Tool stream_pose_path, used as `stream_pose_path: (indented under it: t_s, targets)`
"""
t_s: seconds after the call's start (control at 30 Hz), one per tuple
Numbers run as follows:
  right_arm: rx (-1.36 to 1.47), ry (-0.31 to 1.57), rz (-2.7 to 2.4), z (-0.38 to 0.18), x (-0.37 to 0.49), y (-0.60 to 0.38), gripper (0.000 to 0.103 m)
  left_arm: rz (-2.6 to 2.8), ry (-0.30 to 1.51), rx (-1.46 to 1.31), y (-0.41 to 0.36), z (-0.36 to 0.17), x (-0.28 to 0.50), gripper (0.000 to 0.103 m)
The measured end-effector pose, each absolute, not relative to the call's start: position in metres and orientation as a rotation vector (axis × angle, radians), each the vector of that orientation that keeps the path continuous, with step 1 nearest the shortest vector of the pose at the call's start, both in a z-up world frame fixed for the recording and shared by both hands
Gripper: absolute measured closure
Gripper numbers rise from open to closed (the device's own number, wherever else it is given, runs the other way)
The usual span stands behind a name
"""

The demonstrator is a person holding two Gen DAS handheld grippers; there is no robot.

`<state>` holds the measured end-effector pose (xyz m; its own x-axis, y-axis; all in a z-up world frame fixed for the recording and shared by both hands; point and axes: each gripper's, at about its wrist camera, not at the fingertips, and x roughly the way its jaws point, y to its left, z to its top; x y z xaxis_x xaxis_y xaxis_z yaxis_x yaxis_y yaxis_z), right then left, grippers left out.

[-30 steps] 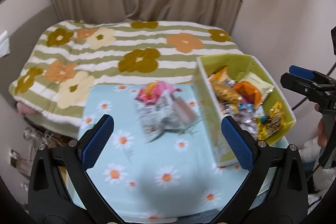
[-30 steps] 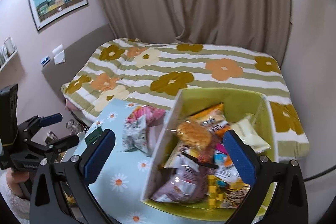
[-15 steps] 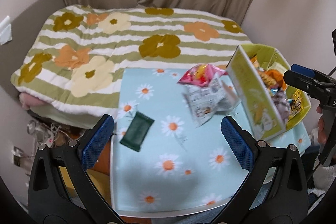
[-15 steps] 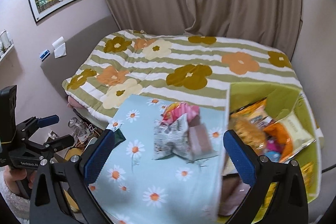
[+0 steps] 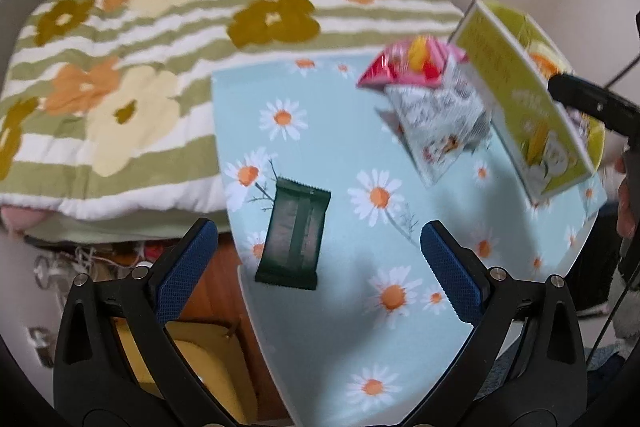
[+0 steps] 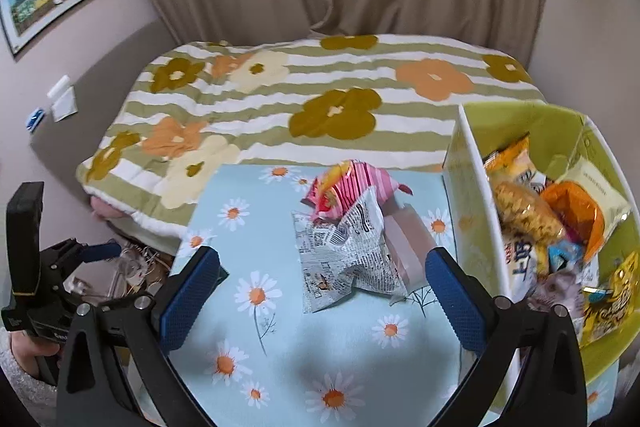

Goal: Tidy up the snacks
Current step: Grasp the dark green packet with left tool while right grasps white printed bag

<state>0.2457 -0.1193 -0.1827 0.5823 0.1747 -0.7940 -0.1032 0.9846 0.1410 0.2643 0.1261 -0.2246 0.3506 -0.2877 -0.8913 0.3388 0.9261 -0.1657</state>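
Swinging leftward since a second ago, the left gripper (image 5: 316, 263) now hangs above the dark green packet (image 5: 294, 233), jaws wide and empty, probably lining up to collect it. That packet lies well left of the green box (image 6: 472, 187), near the table's edge. Beside the box sit a newsprint bag (image 6: 344, 259) and a pink bag (image 6: 352, 183), presumably awaiting sorting. The right gripper (image 6: 320, 291) hovers over them, also wide and empty.

The dark green wrapper (image 5: 294, 233) looks like matt foil. The newsprint-patterned bag (image 6: 346, 263) is crinkled, glossy plastic; the green box (image 6: 474, 211) seems smooth card, and the bedspread (image 6: 280, 95) soft quilted cloth.
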Motion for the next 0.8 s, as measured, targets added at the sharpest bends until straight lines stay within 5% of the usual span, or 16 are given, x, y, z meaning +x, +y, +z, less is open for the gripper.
stream_pose_path:
  t_s: [0.27,0.67,0.8]
  targets:
    - [0.104,1.006,0.100,-0.221,0.255,-0.116,0.000,-0.501,1.268,0.134,0.117,-0.287,0.286,0.026]
    - [0.073,1.031,0.088,-0.243,0.270,-0.114,0.000,-0.475,1.290,0.209,0.113,-0.311,0.289,0.041]
    - [0.024,1.027,0.088,-0.249,0.274,-0.108,0.000,-0.423,1.263,0.304,0.106,-0.310,0.284,0.060]
